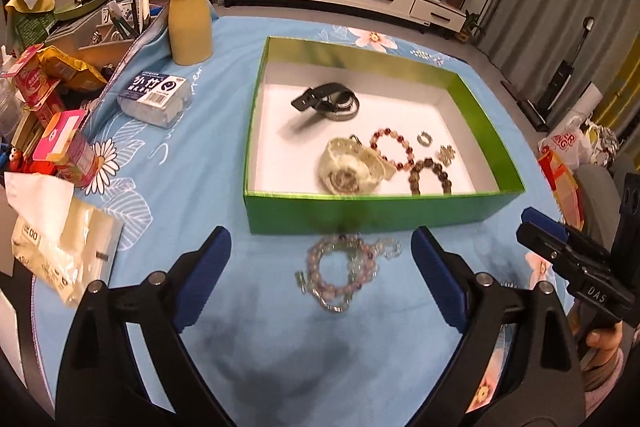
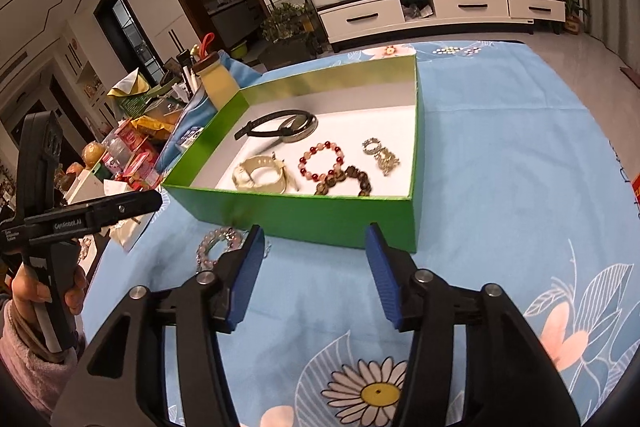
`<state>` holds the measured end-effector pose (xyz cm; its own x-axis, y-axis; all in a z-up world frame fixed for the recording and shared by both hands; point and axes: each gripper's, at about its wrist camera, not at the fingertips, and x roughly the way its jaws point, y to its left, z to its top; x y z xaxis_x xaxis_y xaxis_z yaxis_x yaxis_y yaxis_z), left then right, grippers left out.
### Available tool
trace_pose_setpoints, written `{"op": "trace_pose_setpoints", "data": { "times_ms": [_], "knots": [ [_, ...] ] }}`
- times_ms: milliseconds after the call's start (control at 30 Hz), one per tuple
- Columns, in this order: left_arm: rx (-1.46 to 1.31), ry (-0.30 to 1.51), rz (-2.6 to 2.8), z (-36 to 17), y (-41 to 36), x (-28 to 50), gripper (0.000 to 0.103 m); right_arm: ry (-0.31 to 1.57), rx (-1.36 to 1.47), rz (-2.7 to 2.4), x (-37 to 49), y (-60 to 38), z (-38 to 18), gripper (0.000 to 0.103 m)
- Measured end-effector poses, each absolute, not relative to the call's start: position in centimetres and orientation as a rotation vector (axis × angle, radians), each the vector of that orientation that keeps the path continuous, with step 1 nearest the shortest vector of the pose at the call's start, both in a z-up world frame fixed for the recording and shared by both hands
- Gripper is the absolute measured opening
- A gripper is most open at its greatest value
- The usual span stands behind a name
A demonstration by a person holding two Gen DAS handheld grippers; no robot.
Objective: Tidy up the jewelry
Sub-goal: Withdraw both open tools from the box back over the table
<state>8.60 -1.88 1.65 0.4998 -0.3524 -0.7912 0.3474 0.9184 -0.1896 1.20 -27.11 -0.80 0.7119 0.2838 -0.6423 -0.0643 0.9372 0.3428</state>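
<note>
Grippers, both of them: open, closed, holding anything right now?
Left gripper: open, empty, over the pink bead bracelets on the cloth.
Right gripper: open, nothing between its pads.

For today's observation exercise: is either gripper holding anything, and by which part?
Nothing is held. The left gripper and right gripper are both open, empty.

Right gripper (image 2: pixel 316 273): blue fingers (image 2: pixel 382 277) apart, nothing between them, above floral tabletop (image 2: pixel 500 167). Green box (image 2: pixel 320 213) ahead holds watches, bead bracelets. Pink bead bracelet (image 2: pixel 212 247) outside, near left finger.
</note>
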Motion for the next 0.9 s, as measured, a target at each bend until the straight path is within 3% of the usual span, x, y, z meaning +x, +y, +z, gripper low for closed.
{"op": "trace_pose_setpoints", "data": {
  "times_ms": [167, 367, 567, 900],
  "knots": [
    [0.041, 0.955, -0.405, 1.5, -2.2, 6.8, 0.093, 0.769, 0.297, 0.212, 0.8, -26.0, -0.9, 0.056],
    [0.086, 0.944, -0.342, 1.6, -2.0, 5.4, 0.100, 0.771, 0.284, 0.205, 0.0, -25.4, -0.7, 0.071],
    [0.117, 0.941, -0.306, 1.5, -1.9, 3.9, 0.101, 0.789, 0.295, 0.183, -0.9, -25.3, -0.9, 0.079],
    [0.103, 0.970, -0.325, 0.8, -1.7, 1.8, 0.101, 0.793, 0.294, 0.184, -2.7, -24.8, -0.9, 0.082]
  ]
}}
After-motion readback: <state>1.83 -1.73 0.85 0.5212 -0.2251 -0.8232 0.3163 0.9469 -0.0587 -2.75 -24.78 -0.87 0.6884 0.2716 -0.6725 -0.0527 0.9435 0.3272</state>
